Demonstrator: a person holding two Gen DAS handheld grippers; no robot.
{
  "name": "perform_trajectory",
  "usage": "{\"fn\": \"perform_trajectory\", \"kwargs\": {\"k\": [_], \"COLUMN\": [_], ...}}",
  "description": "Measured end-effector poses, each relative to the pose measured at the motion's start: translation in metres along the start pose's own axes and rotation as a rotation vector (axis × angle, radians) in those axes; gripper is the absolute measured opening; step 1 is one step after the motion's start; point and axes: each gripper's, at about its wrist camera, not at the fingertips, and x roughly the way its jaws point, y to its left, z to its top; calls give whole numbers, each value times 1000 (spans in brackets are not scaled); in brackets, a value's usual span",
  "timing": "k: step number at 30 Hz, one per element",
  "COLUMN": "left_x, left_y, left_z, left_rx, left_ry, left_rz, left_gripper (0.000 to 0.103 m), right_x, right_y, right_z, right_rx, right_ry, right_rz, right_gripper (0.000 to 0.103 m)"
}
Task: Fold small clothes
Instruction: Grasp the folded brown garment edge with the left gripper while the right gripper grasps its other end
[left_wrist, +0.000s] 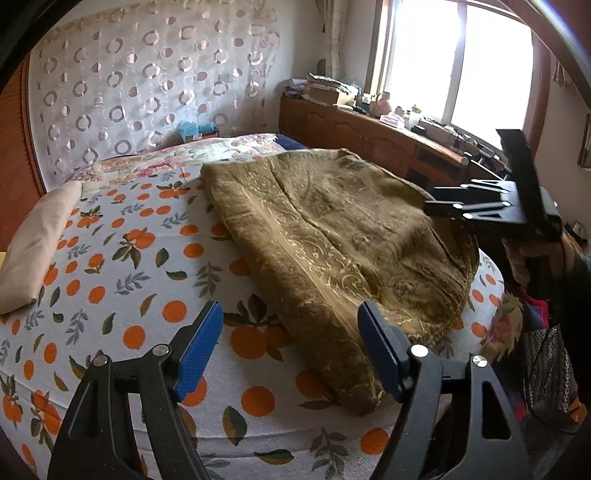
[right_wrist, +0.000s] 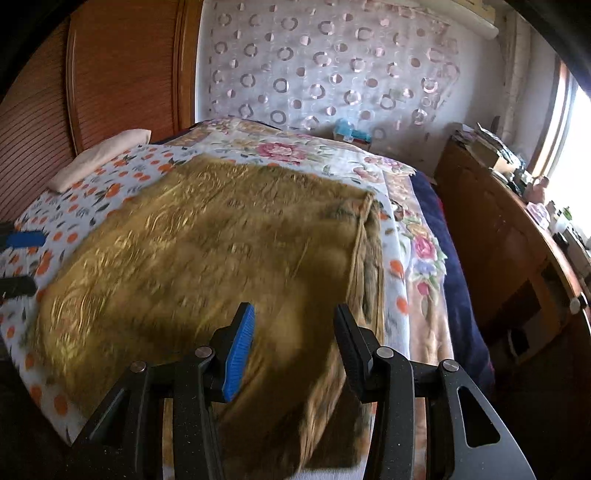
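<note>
While your left gripper (left_wrist: 291, 347) hangs over the bed (left_wrist: 122, 295), its jaws are spread wide with nothing between them, just the orange-print sheet (left_wrist: 155, 236) and the near corner of the olive-gold garment (left_wrist: 325, 236) showing through the gap. That garment is the thing you're folding, and in the left wrist view it lies flat on the bed from about 12 o'clock down to 5 o'clock, already doubled over with a long crease running along it. Its near end sits right beside the right-hand blue pad (left_wrist: 380, 354) of that gripper, but I can't tell if it actually touches.

Your right gripper (right_wrist: 293, 350) is released too, jaws partway apart and empty. In its own view the garment (right_wrist: 192, 258) fills the middle, blurry from motion, with the stacked folded edge (right_wrist: 365, 254) at roughly 2 o'clock from the jaws. From the left camera you can see that same gripper (left_wrist: 439, 201) out at 3 o'clock, hovering over the far right edge of the garment, with your hand (left_wrist: 524, 262) wrapped around the handle below it.

Other stuff around: a beige pillow (left_wrist: 37, 243) at 9 o'clock on the bed, a floral quilt (right_wrist: 280, 151) at the head end past the garment, a wooden cabinet (left_wrist: 369, 136) cluttered under the window (left_wrist: 458, 62) at 1 o'clock, and the circle-pattern curtain (left_wrist: 147, 81) at 11 o'clock.
</note>
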Motion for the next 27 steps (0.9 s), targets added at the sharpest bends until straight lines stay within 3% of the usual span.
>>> {"fn": "perform_trajectory", "kwargs": {"k": [12, 22, 27], "left_x": [7, 14, 13], "left_y": [-9, -10, -14], "left_z": [-11, -23, -26], "left_rx": [20, 19, 30], "left_ry": [46, 119, 125], "left_rz": [-39, -121, -147], "left_gripper": [76, 52, 37], "right_x": [-10, -15, -32], "right_y": [-16, 1, 16], "right_z": [-31, -31, -29], "right_rx": [59, 53, 39], "right_ry": [54, 19, -21], "right_rz": [-41, -74, -42], "right_gripper": [47, 49, 49]}}
